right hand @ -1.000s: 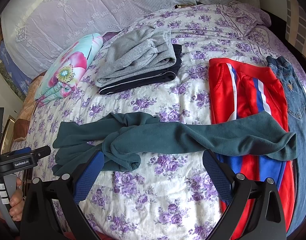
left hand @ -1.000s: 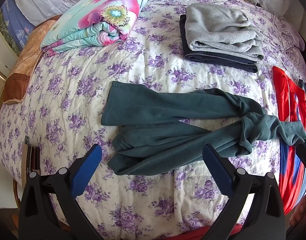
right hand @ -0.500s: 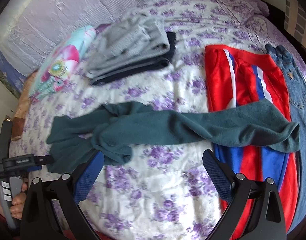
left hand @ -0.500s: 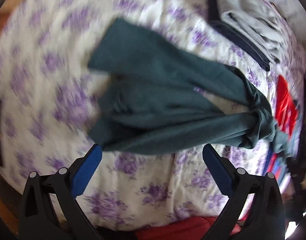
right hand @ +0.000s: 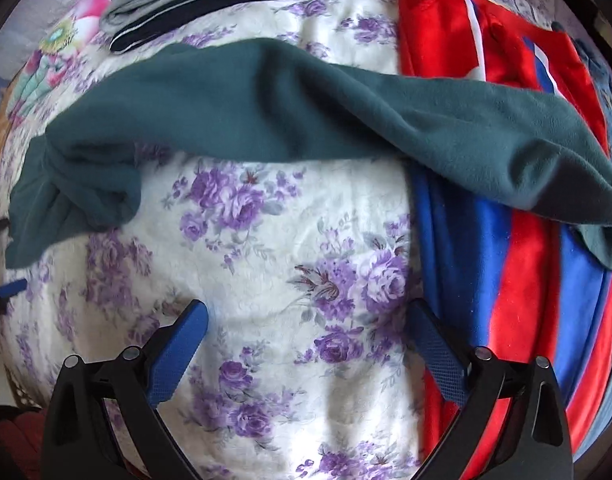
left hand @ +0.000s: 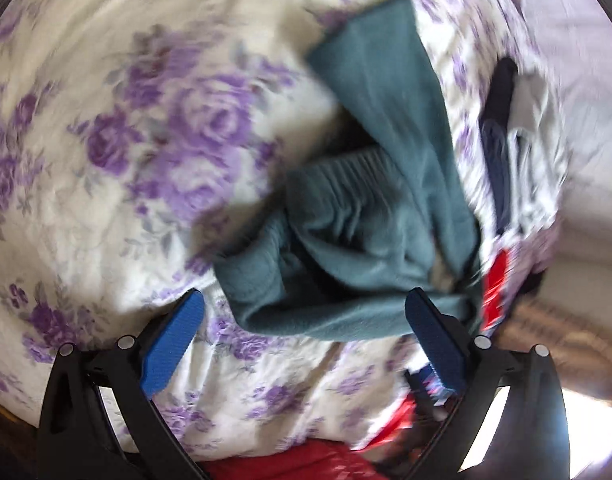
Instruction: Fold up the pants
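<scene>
Dark green fleece pants [right hand: 290, 108] lie twisted across a bed with a white, purple-flowered cover [right hand: 290, 248]. In the right wrist view one leg stretches right over red and blue pants [right hand: 518, 280]. My right gripper [right hand: 306, 340] is open and empty, low over the cover just short of that leg. In the blurred left wrist view the pants' bunched, ribbed waistband [left hand: 346, 216] lies close ahead. My left gripper [left hand: 302, 340] is open, its jaws standing either side of the nearest green fabric edge.
A folded grey and navy stack [right hand: 210, 4] and a floral folded quilt [right hand: 62, 40] lie at the far side. Blue jeans [right hand: 610, 92] lie at the right edge beyond the red pants. A red cloth [left hand: 306, 460] sits near the bed's front edge.
Both grippers have dropped close to the bed. The left one swung in over the waistband end, with the view rotating. The right one closed in on the outstretched leg. The pants have not moved.
</scene>
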Tool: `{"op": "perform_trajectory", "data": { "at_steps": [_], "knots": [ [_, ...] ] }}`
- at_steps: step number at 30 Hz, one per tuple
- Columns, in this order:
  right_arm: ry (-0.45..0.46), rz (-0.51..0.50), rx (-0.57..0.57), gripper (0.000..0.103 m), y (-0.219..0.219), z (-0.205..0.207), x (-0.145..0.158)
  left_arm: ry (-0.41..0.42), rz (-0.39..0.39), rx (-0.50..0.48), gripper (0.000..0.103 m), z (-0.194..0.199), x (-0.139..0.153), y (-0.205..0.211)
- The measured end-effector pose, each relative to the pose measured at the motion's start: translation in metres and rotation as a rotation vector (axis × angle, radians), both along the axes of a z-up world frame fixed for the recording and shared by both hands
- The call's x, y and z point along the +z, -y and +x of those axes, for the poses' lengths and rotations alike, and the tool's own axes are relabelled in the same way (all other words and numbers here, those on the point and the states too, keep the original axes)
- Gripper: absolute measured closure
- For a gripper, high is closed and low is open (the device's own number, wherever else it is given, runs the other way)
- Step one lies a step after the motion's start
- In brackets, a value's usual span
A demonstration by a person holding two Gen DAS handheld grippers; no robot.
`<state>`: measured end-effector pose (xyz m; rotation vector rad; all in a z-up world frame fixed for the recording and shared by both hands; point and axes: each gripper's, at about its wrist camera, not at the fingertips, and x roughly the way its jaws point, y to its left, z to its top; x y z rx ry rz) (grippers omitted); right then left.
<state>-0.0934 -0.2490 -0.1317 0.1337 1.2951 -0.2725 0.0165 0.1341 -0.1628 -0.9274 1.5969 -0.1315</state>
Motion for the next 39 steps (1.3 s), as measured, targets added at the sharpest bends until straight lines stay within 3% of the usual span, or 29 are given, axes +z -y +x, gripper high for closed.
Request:
{"op": "perform_trajectory", "data": {
  "at_steps": [4,5,6,7,8,12,13,15,17,20,22,24,27,32,37,39],
  "knots": [
    [0.032,-0.056,0.022,0.003,-0.006,-0.002,-0.006,-0.016,-0.048,0.038,0.006,0.004,-0.001,-0.007],
    [0.036,-0.059,0.024,0.003,-0.007,-0.002,-0.007,-0.01,-0.041,0.028,0.01,0.007,-0.001,-0.006],
    [0.041,-0.06,0.028,0.003,-0.008,-0.003,-0.008,0.002,-0.026,0.008,0.016,0.01,0.002,-0.002],
    [0.047,-0.061,0.031,0.003,-0.009,-0.004,-0.008,0.014,-0.008,-0.022,0.037,0.015,0.003,0.005],
    [0.047,-0.059,0.034,0.003,-0.01,-0.005,-0.008,0.021,0.012,-0.055,0.05,0.018,0.005,0.01],
    [0.056,-0.054,0.04,0.003,-0.014,-0.008,-0.009,0.097,0.106,-0.146,0.073,0.03,0.018,0.023],
    [0.05,-0.041,0.041,0.003,-0.013,-0.009,-0.007,0.119,0.124,-0.154,0.086,0.028,0.025,0.022],
    [0.047,-0.02,0.045,0.003,-0.013,-0.013,-0.007,0.203,0.128,-0.137,0.095,0.024,0.048,0.011],
    [0.037,0.012,0.047,0.003,-0.012,-0.013,-0.008,0.279,0.119,-0.097,0.096,0.019,0.071,-0.003],
    [0.03,0.061,0.041,0.003,-0.009,-0.014,0.002,0.38,0.167,0.004,0.097,0.016,0.114,-0.044],
    [0.093,0.11,0.012,0.003,-0.001,-0.017,0.017,0.43,0.248,0.125,0.098,0.011,0.142,-0.088],
    [0.181,0.166,-0.014,0.003,0.007,-0.021,0.036,0.444,0.383,0.216,0.098,0.003,0.16,-0.123],
    [0.258,0.27,-0.043,0.003,0.015,-0.015,0.058,0.334,0.51,0.201,0.098,0.004,0.149,-0.149],
    [0.277,0.415,0.003,0.003,-0.009,0.035,0.063,0.223,0.534,0.195,0.097,-0.008,0.11,-0.152],
    [0.197,0.459,0.072,0.003,-0.071,0.117,0.048,0.218,0.438,0.198,0.096,-0.024,0.101,-0.149],
    [0.13,0.46,0.074,0.003,-0.09,0.151,0.034,0.231,0.438,0.183,0.096,-0.033,0.104,-0.146]
  ]
}}
